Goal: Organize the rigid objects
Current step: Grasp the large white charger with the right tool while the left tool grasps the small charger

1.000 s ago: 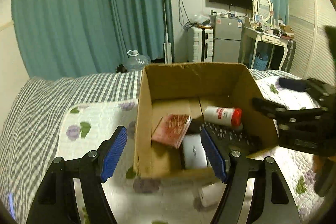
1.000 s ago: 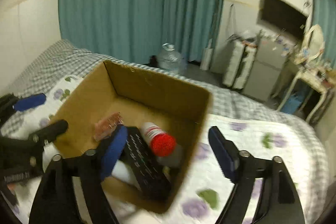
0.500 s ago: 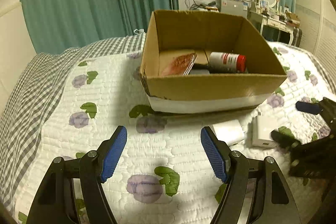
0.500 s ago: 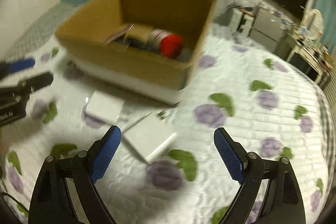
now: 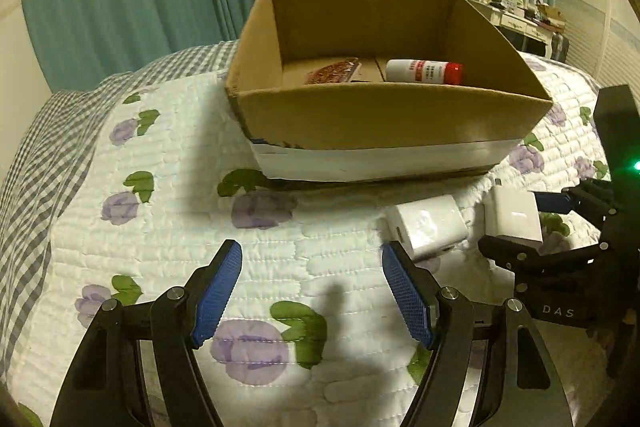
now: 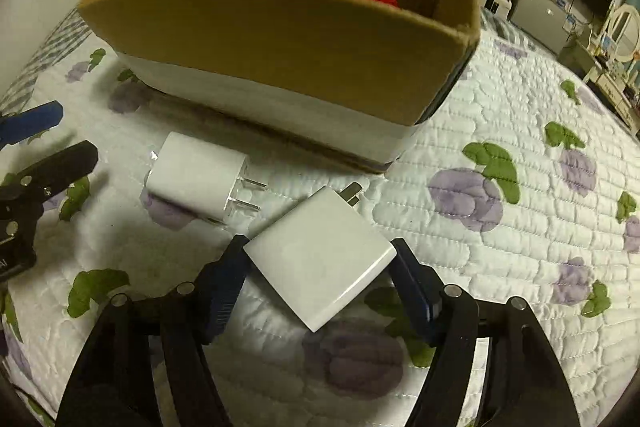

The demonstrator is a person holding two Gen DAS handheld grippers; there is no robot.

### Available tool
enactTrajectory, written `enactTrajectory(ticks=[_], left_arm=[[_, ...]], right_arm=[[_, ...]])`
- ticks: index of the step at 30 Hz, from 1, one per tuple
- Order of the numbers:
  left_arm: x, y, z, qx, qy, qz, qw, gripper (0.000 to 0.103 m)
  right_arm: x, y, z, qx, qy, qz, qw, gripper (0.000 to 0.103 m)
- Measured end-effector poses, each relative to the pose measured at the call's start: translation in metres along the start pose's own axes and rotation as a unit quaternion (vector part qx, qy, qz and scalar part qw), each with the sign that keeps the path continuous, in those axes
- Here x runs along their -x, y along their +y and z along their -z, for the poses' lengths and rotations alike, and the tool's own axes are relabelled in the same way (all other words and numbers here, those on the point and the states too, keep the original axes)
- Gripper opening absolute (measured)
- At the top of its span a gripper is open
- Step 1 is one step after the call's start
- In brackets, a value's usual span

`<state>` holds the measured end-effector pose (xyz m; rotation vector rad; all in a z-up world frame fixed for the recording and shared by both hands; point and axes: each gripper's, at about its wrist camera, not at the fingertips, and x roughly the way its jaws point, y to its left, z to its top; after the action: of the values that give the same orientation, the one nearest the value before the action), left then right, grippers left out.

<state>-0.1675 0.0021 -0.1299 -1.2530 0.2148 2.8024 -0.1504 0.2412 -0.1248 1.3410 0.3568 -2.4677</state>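
While low over the quilt (image 6: 500, 99), right tongs (image 6: 320, 279) straddle flat white charger (image 6: 320, 263), grip uncertain, left tongs (image 5: 312, 291) wide open, empty.

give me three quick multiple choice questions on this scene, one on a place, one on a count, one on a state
1. Where is the red-capped bottle?
A. inside the box
B. on the quilt
C. in the left gripper

2. How many white chargers lie on the quilt?
A. one
B. two
C. four

3. What is the right gripper doing?
A. shut on nothing
B. holding the bottle
C. open, a finger on each side of a charger

Answers:
1. A, the bottle lies inside the box.
2. B, the small charger and the flat charger lie on the quilt.
3. C, the right gripper has its fingers either side of the flat charger; whether they touch it is unclear.
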Motion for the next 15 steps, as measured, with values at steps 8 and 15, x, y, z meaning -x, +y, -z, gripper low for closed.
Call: enactTrajectory(ticks=[8, 15], left_arm=[[-0.005, -0.045, -0.004, -0.046, 0.004, 0.053, 0.9976, 0.075], [-0.032, -0.064, -0.014, -0.055, 0.036, 0.075, 0.995, 0.075]], right_arm=[[0.042, -0.041, 0.004, -0.064, -0.052, 0.014, 0.996, 0.07], [0.046, -0.046, -0.008, -0.086, -0.06, 0.009, 0.994, 0.07]])
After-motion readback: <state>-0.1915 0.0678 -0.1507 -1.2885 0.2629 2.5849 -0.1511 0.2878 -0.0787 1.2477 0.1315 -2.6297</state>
